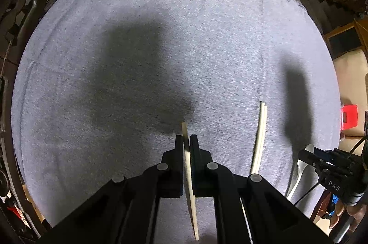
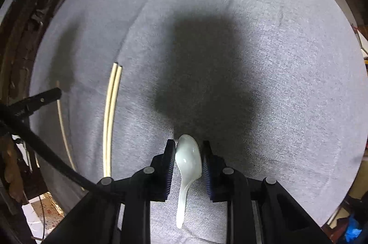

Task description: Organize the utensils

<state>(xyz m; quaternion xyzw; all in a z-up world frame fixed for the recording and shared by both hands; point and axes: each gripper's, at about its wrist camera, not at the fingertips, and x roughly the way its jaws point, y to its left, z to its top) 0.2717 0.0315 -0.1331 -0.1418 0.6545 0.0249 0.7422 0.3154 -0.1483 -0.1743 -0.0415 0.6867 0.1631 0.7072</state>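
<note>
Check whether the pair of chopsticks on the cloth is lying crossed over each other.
No, the pair of chopsticks lies side by side, parallel on the grey cloth.

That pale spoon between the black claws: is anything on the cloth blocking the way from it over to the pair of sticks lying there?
Nothing visible does. The white ceramic soup spoon sits between the right hand-held gripper's fingers, and only bare grey tablecloth lies between it and the pair of pale wooden chopsticks to its left.
</note>
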